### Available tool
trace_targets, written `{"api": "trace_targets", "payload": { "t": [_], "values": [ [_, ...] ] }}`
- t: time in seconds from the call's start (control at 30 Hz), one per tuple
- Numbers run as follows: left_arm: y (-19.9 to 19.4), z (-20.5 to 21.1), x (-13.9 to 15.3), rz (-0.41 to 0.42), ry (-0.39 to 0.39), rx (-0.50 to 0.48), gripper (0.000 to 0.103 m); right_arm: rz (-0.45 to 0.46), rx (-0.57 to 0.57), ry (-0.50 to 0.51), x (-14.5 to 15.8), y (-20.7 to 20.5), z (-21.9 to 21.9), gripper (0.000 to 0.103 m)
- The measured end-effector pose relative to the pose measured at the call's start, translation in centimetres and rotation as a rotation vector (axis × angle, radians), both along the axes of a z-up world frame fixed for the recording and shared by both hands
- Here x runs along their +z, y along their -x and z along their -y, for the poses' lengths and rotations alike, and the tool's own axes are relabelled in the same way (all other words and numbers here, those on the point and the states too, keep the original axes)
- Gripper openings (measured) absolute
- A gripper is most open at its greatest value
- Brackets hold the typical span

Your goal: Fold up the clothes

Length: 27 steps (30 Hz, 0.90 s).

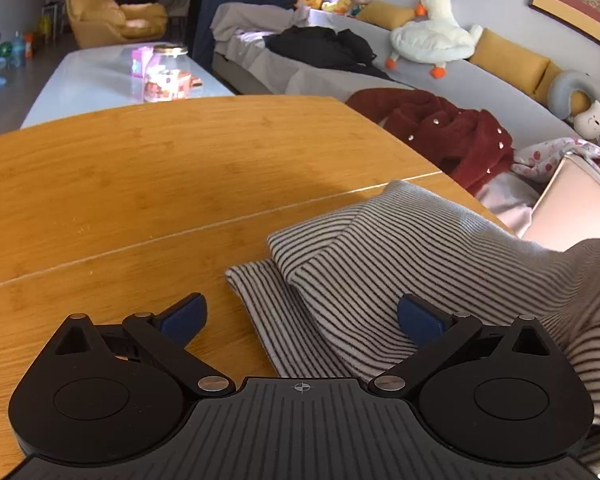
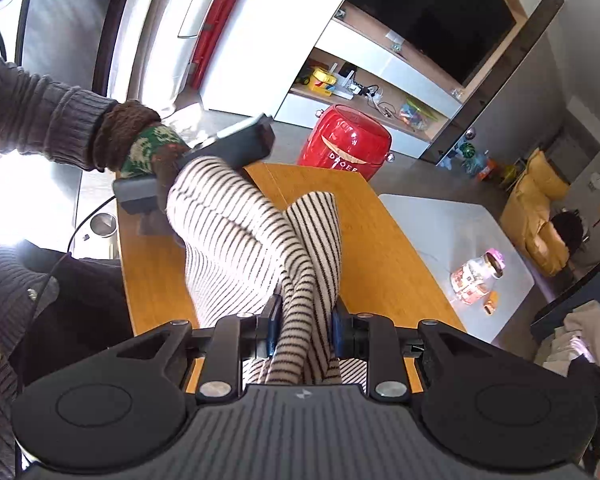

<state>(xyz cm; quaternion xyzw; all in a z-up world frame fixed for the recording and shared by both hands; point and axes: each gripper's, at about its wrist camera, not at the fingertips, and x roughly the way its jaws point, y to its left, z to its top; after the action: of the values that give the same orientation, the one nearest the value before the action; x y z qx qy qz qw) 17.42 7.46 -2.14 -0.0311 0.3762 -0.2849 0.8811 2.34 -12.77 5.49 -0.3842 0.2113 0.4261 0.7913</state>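
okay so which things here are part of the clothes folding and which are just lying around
In use: striped garment, right gripper shut on it, left gripper open, wooden table.

Lying about: red coat, goose plush, glass jar, red stool.

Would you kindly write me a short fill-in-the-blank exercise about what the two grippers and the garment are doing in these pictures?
1. The right gripper is shut on the ____ garment.
2. The left gripper has its jaws ____, gripping nothing.
3. The garment lies partly on a ____ table.
4. On the sofa sits a white plush ____.

Missing words: striped; open; wooden; duck
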Motion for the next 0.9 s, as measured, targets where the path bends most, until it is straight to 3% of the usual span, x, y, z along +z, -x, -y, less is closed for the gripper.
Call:
{"api": "trace_targets", "payload": {
  "t": [0.13, 0.2, 0.27, 0.43, 0.53, 0.6, 0.73, 0.77, 0.9],
  "values": [
    [0.1, -3.6, 0.6, 0.003, 0.031, 0.090, 0.103, -0.087, 0.020, -0.012, -3.6, -7.0, -0.9, 0.024],
    [0.6, -5.6, 1.4, 0.001, 0.103, 0.110, 0.103, -0.108, 0.004, -0.016, -5.6, -9.3, -1.4, 0.024],
    [1.4, -6.9, 2.6, 0.014, 0.172, 0.099, 0.103, -0.126, -0.010, -0.014, -7.4, -11.1, -1.6, 0.025],
    [3.5, -5.5, 5.4, 0.110, 0.193, -0.032, 0.103, -0.123, -0.023, -0.028, -8.6, -13.2, -1.8, 0.032],
    [3.4, -2.2, 5.7, 0.118, 0.194, -0.137, 0.103, -0.085, -0.068, -0.060, -7.8, -13.2, -1.3, 0.051],
    [2.9, 0.3, 5.0, 0.133, 0.150, -0.179, 0.103, -0.061, -0.097, -0.081, -7.4, -13.2, -0.9, 0.070],
    [1.5, -0.1, 4.0, 0.119, 0.111, -0.105, 0.103, -0.018, -0.163, -0.136, -6.1, -12.9, 0.5, 0.093],
    [1.1, -0.3, 3.7, 0.115, 0.101, -0.085, 0.103, -0.013, -0.185, -0.157, -5.7, -12.6, 1.3, 0.102],
    [-0.4, -0.9, 2.7, 0.099, 0.064, -0.005, 0.103, -0.031, -0.334, -0.185, -7.9, -14.3, 3.2, 0.103]
  ]
}}
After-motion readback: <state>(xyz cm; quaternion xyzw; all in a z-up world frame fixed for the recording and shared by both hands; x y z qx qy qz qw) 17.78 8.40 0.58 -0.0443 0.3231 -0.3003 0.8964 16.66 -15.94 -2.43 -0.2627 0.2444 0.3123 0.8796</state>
